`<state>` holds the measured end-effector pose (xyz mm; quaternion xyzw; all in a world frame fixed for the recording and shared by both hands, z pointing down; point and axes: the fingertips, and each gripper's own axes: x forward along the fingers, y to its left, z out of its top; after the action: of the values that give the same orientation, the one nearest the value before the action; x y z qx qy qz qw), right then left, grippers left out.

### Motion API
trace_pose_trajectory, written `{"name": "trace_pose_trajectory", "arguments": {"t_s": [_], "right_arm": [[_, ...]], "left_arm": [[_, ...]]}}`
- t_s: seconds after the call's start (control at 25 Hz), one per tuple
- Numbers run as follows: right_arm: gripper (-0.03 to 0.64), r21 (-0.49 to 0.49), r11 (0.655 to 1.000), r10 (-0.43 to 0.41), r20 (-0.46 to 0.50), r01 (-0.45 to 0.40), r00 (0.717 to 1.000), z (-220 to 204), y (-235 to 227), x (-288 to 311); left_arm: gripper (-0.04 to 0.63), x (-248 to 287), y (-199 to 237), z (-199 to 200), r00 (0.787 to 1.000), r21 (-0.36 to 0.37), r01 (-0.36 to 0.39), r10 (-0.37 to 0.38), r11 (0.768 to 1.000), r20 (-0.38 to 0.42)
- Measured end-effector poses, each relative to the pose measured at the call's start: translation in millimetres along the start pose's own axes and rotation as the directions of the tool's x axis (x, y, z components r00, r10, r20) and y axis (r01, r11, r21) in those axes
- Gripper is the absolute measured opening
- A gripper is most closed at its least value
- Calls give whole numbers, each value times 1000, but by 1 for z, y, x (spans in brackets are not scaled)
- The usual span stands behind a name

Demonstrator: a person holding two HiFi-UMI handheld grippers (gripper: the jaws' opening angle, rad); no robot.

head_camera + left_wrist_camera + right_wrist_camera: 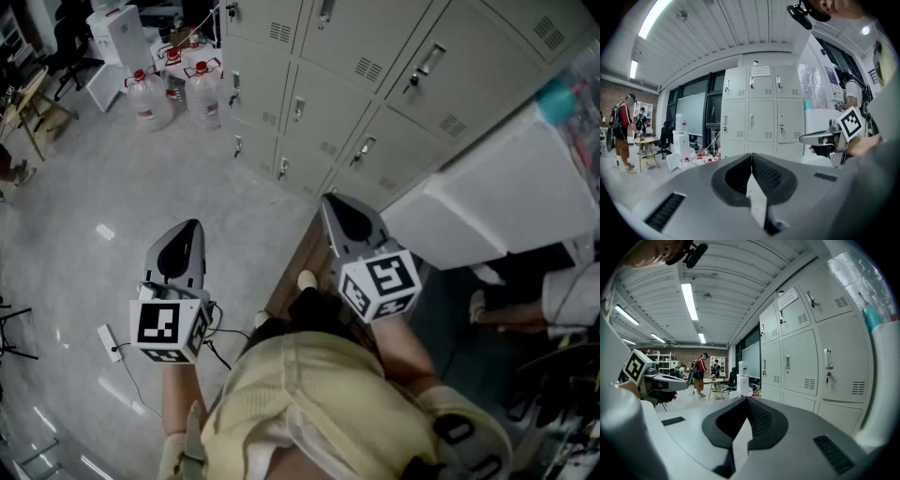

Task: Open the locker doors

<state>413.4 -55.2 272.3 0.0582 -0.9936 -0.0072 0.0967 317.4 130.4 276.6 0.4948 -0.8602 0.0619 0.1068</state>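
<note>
A bank of pale grey lockers (375,66) stands ahead of me, every door in view closed, each with a small metal handle (427,64). In the left gripper view the lockers (761,112) face me from some way off. They run along the right side of the right gripper view (806,352). My left gripper (192,227) is held low over the floor, shut and empty. The right gripper (330,201) points toward the lowest locker row, also shut with nothing in it. Neither one touches a door. Each gripper shows in the other's view: the right gripper (820,138) and the left gripper (670,380).
Several water jugs (173,89) stand on the floor left of the lockers. A white cabinet (506,197) juts out at the right, with a person (567,300) beside it. A power strip (110,342) lies on the floor. People (622,126) stand by a table far back.
</note>
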Motion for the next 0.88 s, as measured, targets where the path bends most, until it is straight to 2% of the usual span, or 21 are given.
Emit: {"name": "trace_pose_trajectory", "arguments": {"t_s": [0.28, 0.48, 0.6, 0.76, 0.88], "right_arm": [[5, 18, 1000, -12, -15, 12, 1000, -9, -7, 12], [5, 61, 998, -13, -19, 14, 1000, -14, -30, 36], [5, 55, 998, 9, -19, -8, 1000, -18, -38, 57], [5, 28, 999, 27, -17, -27, 999, -20, -50, 82], [6, 45, 999, 28, -25, -27, 999, -21, -64, 98]], "left_arm": [[5, 15, 5, -4, 1000, -73, 28, -27, 997, 9], [5, 43, 3, 1, 999, -108, 33, -31, 994, 19], [5, 62, 5, 1, 999, -118, 40, -38, 992, 19], [5, 88, 16, -2, 1000, -175, 24, -20, 984, 21], [5, 108, 21, -4, 1000, -191, 22, -20, 981, 14]]}}
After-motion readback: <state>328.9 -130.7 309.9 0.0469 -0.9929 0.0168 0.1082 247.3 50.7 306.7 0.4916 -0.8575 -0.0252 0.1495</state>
